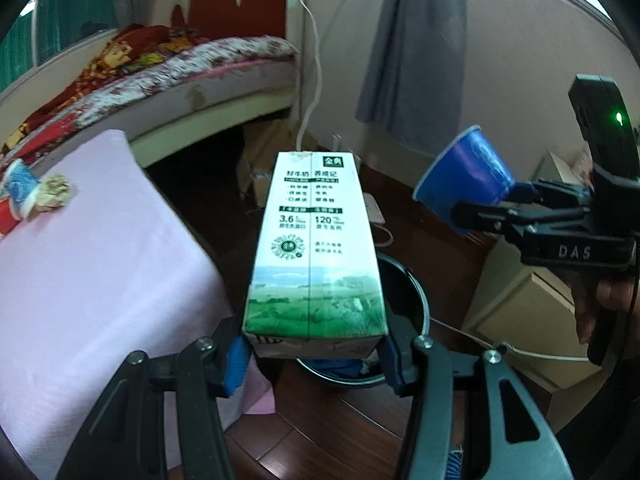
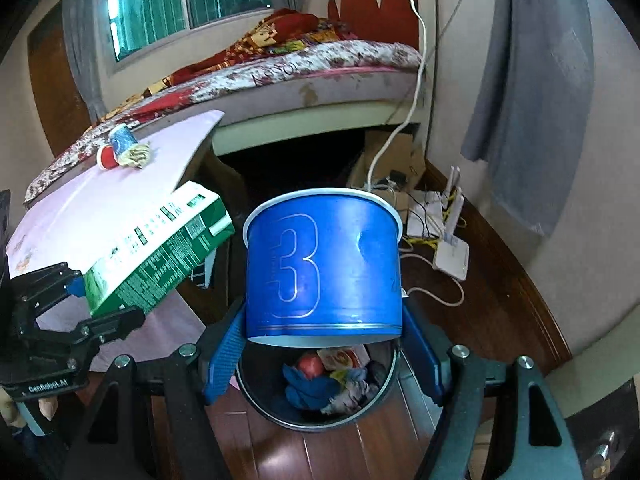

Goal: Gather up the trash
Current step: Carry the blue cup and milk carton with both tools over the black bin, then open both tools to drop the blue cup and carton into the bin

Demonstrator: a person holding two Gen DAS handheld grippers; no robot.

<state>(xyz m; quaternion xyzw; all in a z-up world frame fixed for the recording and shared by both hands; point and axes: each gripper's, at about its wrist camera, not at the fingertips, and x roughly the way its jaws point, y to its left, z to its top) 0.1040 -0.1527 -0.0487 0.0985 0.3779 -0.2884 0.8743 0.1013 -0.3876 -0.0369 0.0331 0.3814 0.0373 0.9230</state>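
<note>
My left gripper (image 1: pixel 314 354) is shut on a white and green milk carton (image 1: pixel 314 248), gripped at its near end and pointing away from me. The carton (image 2: pixel 160 258) hangs over the rim of a dark round trash bin (image 1: pixel 416 300). My right gripper (image 2: pixel 324 344) is shut on a blue paper cup (image 2: pixel 324 268) marked with a 3, lying on its side right above the bin (image 2: pixel 264 404). Crumpled wrappers and blue scraps lie inside the bin. In the left wrist view the cup (image 1: pixel 466 178) and right gripper (image 1: pixel 500 204) are at the right.
A table with a pink cloth (image 1: pixel 92 260) stands left of the bin; a small blue cup, a red lid and a crumpled wad (image 2: pixel 124 150) lie on it. Behind are a bed (image 2: pixel 304 76), cardboard boxes (image 1: pixel 524 320), a white router (image 2: pixel 452 256) and cables on the wooden floor.
</note>
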